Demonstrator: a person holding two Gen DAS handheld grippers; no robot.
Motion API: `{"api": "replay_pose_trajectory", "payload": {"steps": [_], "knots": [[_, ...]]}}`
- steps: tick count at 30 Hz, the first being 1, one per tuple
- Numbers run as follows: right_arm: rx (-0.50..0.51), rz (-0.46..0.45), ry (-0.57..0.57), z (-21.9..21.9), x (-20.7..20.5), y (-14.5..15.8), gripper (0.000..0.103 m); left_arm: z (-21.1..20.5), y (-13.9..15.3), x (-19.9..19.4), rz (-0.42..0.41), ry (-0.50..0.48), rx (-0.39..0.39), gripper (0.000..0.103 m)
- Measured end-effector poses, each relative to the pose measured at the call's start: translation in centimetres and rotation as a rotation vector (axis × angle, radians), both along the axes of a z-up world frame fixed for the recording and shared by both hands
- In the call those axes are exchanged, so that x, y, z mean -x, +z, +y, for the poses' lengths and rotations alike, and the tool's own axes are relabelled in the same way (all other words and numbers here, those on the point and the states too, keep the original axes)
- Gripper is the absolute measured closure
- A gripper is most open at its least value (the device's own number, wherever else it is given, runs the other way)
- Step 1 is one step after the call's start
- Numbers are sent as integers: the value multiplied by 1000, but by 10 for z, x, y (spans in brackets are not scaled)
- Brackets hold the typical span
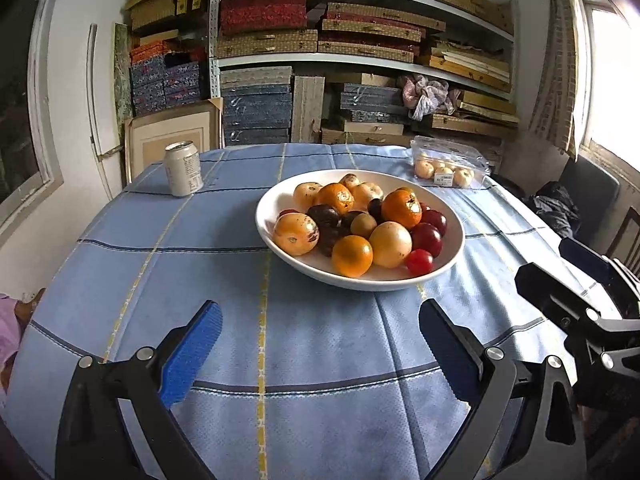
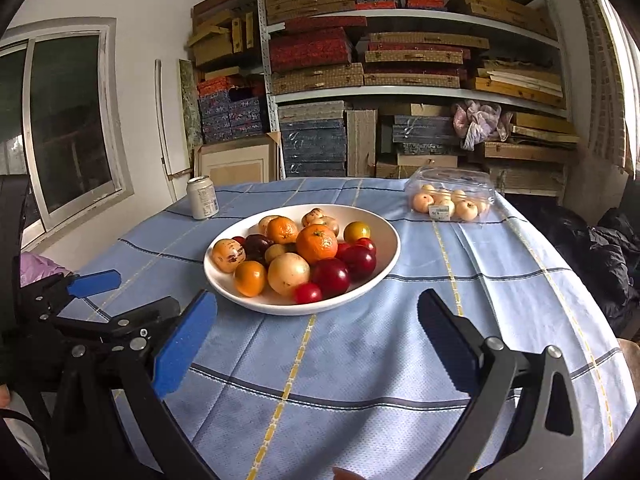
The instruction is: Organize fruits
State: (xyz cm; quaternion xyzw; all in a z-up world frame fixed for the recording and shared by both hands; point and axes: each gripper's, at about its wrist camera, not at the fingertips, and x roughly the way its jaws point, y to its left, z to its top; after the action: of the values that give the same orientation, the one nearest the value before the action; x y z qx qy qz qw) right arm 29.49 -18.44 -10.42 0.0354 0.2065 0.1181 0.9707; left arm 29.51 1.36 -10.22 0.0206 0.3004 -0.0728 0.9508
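Observation:
A wide white bowl (image 1: 265, 210) (image 2: 385, 236) stands mid-table on the blue checked cloth. Heaped in it are oranges (image 1: 401, 208) (image 2: 317, 243), pale yellow fruits (image 1: 390, 244), dark red plums (image 2: 330, 277) and a small red tomato (image 1: 419, 261) (image 2: 307, 293). My left gripper (image 1: 320, 312) hovers open over the cloth just in front of the bowl, with nothing between its blue pads. My right gripper (image 2: 318, 300) is also open and empty, short of the bowl's near rim. Each gripper shows in the other's view: the right (image 1: 546, 258), the left (image 2: 132, 292).
A clear plastic box (image 1: 448, 164) (image 2: 452, 196) of pale round fruits lies at the table's far right edge. At the far left stands an opened drink can (image 1: 183, 168) (image 2: 203, 197). Shelves stacked with boxes fill the wall behind. Dark clothing lies on a chair to the right.

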Motion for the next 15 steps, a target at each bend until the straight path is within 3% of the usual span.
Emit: {"api": "replay_pose_trajectory", "payload": {"steps": [15], "knots": [[-2,-3,0,1,1,-1,4,-7,0,7,-22,16,-41,4]]}}
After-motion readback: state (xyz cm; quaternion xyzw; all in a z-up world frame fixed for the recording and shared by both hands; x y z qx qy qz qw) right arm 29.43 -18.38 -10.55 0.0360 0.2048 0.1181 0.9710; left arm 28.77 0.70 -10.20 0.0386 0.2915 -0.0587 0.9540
